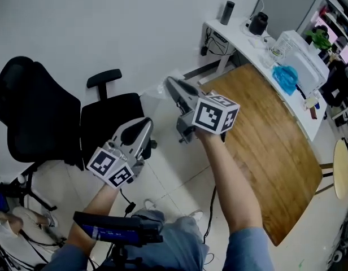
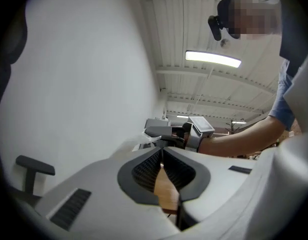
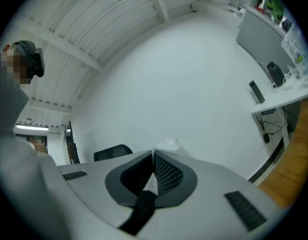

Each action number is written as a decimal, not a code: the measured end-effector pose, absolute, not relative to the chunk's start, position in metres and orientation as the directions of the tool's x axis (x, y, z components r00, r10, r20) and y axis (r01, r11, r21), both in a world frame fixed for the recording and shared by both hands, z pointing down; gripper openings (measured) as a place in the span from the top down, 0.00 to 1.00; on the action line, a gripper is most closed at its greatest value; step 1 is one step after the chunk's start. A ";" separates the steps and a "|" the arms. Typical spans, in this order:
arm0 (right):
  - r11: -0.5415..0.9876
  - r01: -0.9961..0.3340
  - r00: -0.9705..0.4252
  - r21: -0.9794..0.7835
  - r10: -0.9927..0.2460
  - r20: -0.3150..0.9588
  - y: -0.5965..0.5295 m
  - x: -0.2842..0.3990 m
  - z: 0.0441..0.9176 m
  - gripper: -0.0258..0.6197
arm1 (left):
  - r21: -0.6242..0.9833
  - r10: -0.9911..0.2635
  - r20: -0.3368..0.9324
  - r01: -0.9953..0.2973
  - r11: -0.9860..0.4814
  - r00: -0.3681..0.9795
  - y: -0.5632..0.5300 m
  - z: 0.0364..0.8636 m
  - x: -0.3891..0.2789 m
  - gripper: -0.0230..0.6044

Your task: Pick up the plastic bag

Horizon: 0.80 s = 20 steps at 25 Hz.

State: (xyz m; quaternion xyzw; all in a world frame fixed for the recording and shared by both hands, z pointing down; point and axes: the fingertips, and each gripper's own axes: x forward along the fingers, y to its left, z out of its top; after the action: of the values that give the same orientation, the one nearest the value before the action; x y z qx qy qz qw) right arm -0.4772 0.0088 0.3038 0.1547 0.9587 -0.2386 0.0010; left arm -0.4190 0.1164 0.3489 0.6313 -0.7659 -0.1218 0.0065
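Two grippers are held up level in front of the person. The grey two-jaw right gripper (image 3: 153,155) has its jaws pressed together on a thin, clear, crumpled plastic bag (image 3: 170,144), which bunches out just past the tips towards the white wall (image 3: 194,84). The grey left gripper (image 2: 161,153), lower and nearby, is closed on nothing, apart from the bag.

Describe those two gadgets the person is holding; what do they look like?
The left gripper and right gripper are smooth light-grey plastic shells with dark ribbed pads inside. Each carries a cube of black-and-white square markers. The person wears blue short sleeves.
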 end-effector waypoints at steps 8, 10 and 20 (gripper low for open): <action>0.903 0.249 -0.961 -0.351 0.186 -0.203 -0.086 -0.372 0.230 0.95 | 0.120 -0.979 -0.200 -0.993 0.010 -0.034 0.015 0.307 -0.333 0.92; 0.914 0.223 -0.963 -0.339 0.153 -0.221 -0.111 -0.340 0.219 0.95 | 0.120 -0.979 -0.205 -0.992 -0.025 0.000 -0.008 0.301 -0.311 0.92; 0.925 -0.025 -0.972 -0.380 -0.112 -0.208 -0.214 -0.143 0.252 0.95 | 0.112 -0.962 -0.178 -0.967 -0.230 0.208 -0.101 0.304 -0.173 0.92</action>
State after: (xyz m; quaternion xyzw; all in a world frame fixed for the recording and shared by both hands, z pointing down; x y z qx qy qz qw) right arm -0.1429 -0.2143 0.2520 -0.0350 0.9744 -0.1909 0.1136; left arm -0.1728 -0.1010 0.3040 0.7772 -0.6203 -0.1050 -0.0116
